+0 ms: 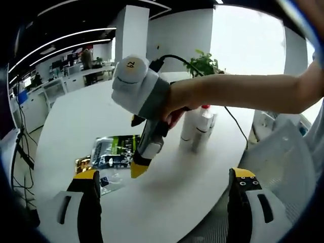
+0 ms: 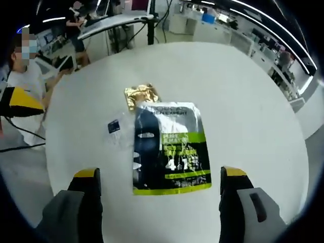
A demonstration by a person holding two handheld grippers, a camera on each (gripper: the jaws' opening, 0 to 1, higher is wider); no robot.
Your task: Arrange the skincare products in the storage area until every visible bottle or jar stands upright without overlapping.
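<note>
Two white bottles (image 1: 196,129), one with a red cap (image 1: 205,108), stand upright together on the round white table (image 1: 177,202) in the left gripper view. A black and green sachet (image 2: 169,147) lies flat, with a gold sachet (image 2: 140,95) and a small clear packet (image 2: 114,126) beside it. My right gripper (image 2: 161,173) hovers open over the black and green sachet (image 1: 114,149), holding nothing. In the left gripper view a hand holds the right gripper (image 1: 138,152) above that sachet. My left gripper (image 1: 164,174) is open and empty, back from the table's near edge; its yellow tip (image 2: 20,101) shows at the left.
A potted plant (image 1: 202,63) stands behind the bottles, and a black cable (image 1: 235,124) runs across the table past them. A white chair (image 1: 283,162) is at the right of the table. A person (image 2: 25,71) sits by the far edge. Desks fill the office behind.
</note>
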